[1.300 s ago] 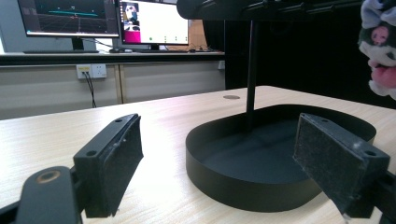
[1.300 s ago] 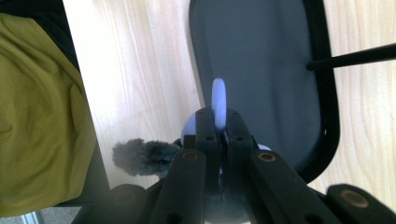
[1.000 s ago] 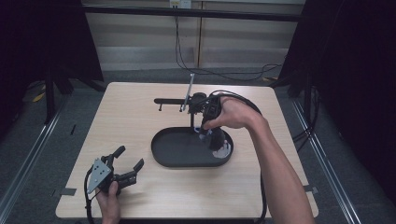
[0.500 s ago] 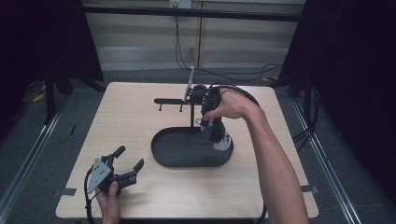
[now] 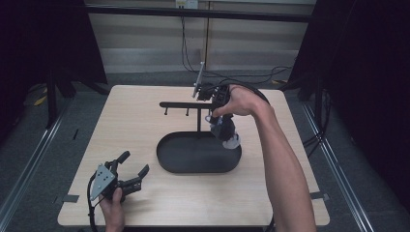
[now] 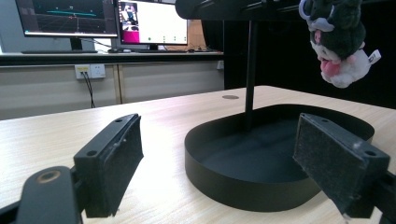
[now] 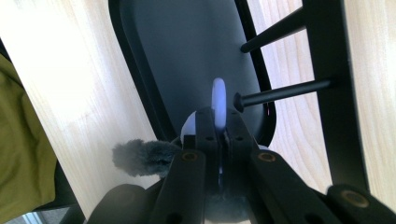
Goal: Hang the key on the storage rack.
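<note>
Right tongs (image 7: 218, 122) clamped on plush keychain's white ring (image 7: 218, 100), just beside rack peg (image 7: 280, 92) (above black tray (image 5: 167, 157)); left tongs (image 5: 131, 169) agape on bench (image 5: 121, 116).

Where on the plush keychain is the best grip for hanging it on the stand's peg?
The white ring at its top, pinched flat from above as the right gripper does. The plush hangs below, and the ring's hole faces the peg.

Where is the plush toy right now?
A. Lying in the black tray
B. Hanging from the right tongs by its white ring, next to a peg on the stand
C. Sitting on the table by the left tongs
B: the right tongs pinch the toy's white ring beside a peg, above the tray.
</note>
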Motion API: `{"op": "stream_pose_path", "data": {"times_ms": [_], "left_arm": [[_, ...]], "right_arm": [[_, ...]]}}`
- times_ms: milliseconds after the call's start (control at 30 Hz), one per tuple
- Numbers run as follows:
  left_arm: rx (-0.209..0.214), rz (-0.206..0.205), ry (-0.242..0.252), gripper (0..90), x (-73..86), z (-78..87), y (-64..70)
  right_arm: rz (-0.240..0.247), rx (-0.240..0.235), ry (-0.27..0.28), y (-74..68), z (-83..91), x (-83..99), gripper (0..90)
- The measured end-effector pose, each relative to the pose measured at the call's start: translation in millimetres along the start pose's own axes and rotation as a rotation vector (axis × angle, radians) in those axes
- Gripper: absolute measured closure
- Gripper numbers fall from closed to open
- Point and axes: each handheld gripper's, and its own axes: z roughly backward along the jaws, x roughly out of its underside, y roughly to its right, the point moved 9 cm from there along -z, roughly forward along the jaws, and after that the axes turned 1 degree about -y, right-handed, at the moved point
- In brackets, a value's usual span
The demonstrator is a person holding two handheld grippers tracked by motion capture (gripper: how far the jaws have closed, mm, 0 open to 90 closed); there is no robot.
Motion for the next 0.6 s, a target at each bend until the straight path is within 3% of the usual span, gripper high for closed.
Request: {"op": "stream_pose_path", "data": {"times_ms": [100,267,600], "left_arm": [[-0.001,-0.004,-0.003,15.3,0.2,0.2,-0.3],[0.002,-0.003,-0.002,15.3,0.2,0.2,-0.1],[0.002,-0.003,-0.002,15.3,0.2,0.2,-0.1]], "right_arm": [[-0.012,0.006,-0.015,4.5,-1.7,1.5,87.2],[-0.018,0.007,0.019,8.4,-2.9,-2.6,87.3],[-0.03,0.013,0.001,17.3,-4.3,-1.4,87.2]]}}
